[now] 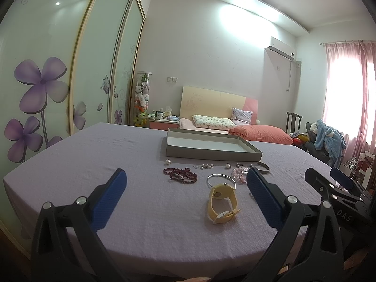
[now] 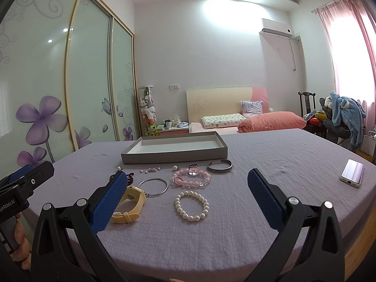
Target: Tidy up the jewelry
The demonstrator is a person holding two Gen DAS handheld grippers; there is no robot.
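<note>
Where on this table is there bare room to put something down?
Bare cloth lies between the phone and the silver cuff, and left of the grey tray. The tray itself is empty. It is crowded in front of the tray, around the pearl bracelet and yellow watch.

Left tool point(image 1: 185, 185) jaws wide apart, empty – right tool point(image 2: 188, 183) likewise, level, side by side

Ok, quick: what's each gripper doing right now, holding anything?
Left gripper: open, holding nothing.
Right gripper: open, holding nothing.
</note>
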